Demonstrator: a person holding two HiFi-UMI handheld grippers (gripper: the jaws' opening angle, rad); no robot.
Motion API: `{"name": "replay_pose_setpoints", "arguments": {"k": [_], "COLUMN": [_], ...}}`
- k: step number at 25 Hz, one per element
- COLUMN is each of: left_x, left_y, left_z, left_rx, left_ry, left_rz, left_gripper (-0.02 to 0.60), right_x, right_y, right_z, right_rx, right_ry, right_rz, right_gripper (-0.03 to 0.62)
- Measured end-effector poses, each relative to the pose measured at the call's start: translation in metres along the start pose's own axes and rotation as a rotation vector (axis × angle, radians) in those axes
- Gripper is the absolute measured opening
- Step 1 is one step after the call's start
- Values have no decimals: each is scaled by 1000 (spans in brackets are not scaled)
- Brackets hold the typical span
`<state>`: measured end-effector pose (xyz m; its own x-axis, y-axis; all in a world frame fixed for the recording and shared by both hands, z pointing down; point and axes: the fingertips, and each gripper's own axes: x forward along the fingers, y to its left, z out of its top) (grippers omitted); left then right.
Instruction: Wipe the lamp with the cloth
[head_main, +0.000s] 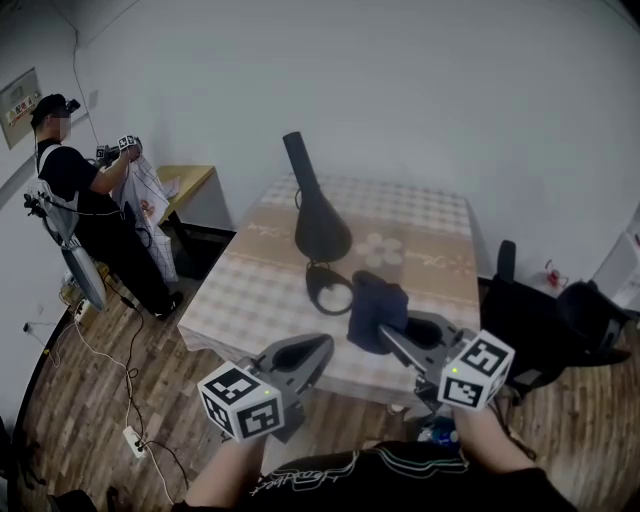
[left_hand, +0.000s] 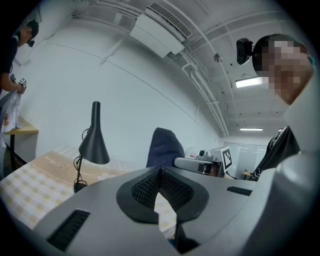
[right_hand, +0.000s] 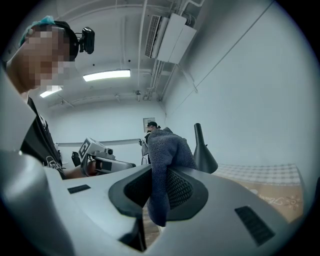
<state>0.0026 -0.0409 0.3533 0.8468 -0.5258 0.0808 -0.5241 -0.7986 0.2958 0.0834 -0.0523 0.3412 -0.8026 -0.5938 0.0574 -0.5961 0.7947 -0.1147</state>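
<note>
On the right gripper (right_hand: 159, 187), the jaws pinch the dark cloth (right_hand: 167, 150), which sticks up between them. On the left gripper (left_hand: 160, 186), the jaws seem closed together on nothing, with the lamp (left_hand: 94, 142) beyond them.

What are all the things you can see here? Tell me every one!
table: one, beige checked cover, middle of the room.
lamp: one, black, standing on the table.
cloth: one, dark blue, pinched in the right hand-held gripper.
chair: at least one, black, right of the table.
small desk: one, light wood, far left.
power strip: one, white, on the wooden floor.
other person: one, dark clothes, beside the small desk.
left hand-held gripper: one, grey, jaws together, empty.
right hand-held gripper: one, grey, shut on the cloth.
</note>
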Motion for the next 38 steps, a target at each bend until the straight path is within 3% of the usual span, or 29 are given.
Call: {"name": "replay_pose_setpoints", "arguments": {"k": [7,16,25,38], "left_x": [24,73,111,129], "left_y": [19,73,118,158], "left_z": [16,38,46,50], "left_rx": [3,-14,-25,-38], "left_ry": [-11,-14,1,16], "left_rz": [27,89,161,173], "left_gripper": [-2,-2,-2,-2], "right_x": [16,65,114,189], "right_y": [-35,-111,-184,-237], "right_z": [19,57,94,141], "right_rx": [-45,-86,-215,-358], "right_ry": [3,-17,-34,-86], "right_rz": [30,70,81,21], "right_gripper": [57,57,57,57]}}
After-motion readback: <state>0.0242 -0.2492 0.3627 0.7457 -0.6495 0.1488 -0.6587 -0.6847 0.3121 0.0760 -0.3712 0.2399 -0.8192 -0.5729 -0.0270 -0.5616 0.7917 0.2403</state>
